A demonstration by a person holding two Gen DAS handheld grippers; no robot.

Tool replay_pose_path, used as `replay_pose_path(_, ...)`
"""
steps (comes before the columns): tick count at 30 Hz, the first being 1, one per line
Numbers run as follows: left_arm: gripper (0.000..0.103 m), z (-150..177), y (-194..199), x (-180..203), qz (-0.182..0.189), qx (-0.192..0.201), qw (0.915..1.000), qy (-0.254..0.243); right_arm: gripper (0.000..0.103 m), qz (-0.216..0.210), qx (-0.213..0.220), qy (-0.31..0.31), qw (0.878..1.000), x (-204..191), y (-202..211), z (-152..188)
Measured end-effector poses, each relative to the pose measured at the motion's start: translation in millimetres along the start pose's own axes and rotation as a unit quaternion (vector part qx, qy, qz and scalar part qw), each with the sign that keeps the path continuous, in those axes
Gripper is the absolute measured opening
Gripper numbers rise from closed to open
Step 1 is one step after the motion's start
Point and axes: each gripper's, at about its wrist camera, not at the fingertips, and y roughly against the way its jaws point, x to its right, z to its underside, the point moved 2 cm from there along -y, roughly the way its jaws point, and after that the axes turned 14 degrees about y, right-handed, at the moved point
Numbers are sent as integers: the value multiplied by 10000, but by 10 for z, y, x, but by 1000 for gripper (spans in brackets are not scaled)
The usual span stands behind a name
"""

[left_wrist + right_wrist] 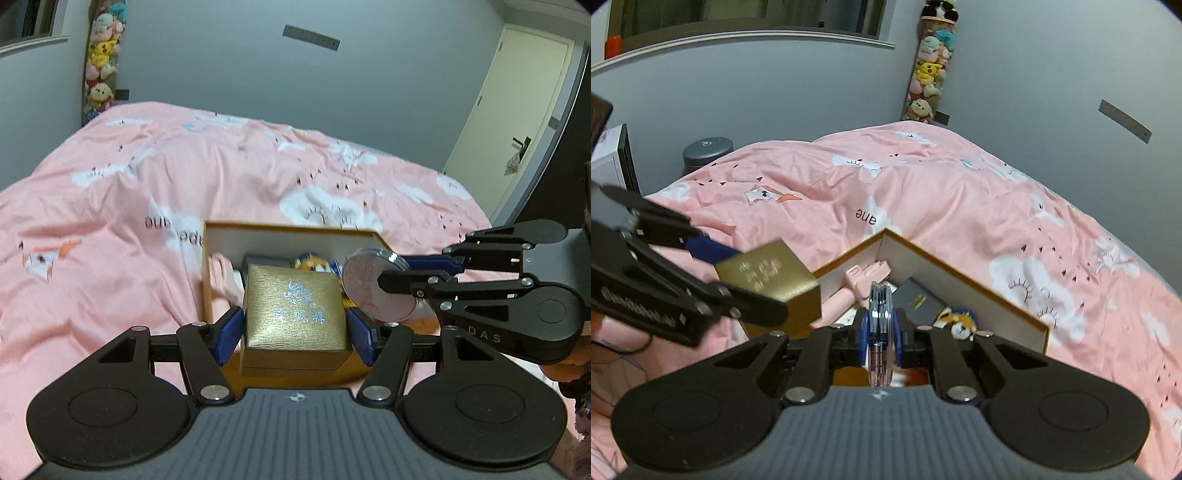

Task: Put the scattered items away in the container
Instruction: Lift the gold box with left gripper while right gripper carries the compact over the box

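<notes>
My left gripper (294, 330) is shut on a gold box (295, 314) and holds it above the near edge of the open orange-rimmed container (288, 227). The gold box also shows in the right wrist view (768, 280). My right gripper (881, 339) is shut on a round clear case (881, 314), held edge-on over the container (960, 273). In the left wrist view the round case (376, 288) hangs at the container's right side, held by the right gripper (417, 275). Inside lie a pink item (864, 277), a dark box (918, 301) and a small plush toy (960, 321).
The container sits on a bed with a pink patterned quilt (147, 184). A column of plush toys (929, 70) hangs in the wall corner. A door (517, 103) is at the right. A grey round object (707, 149) stands beside the bed.
</notes>
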Motion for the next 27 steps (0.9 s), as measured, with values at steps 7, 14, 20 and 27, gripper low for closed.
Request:
replay_pose_path(7, 71, -245, -257, -139, 116, -30, 9999, 59, 15, -298, -284, 270, 9988, 149, -402, -74)
replay_pose_path(14, 71, -375, -489, -227, 199, -135, 9996, 142, 15, -980, -794, 409, 9912, 135, -952, -53)
replay_pose_path(20, 71, -438, -656, -293, 184, -207, 9995, 150, 15, -1335, -1391, 606, 9794, 163, -1479, -37)
replay_pose_path(27, 71, -477, -811, -407, 191, -292, 9990, 266, 15, -1764, -1951, 834, 9612, 132, -1918, 27)
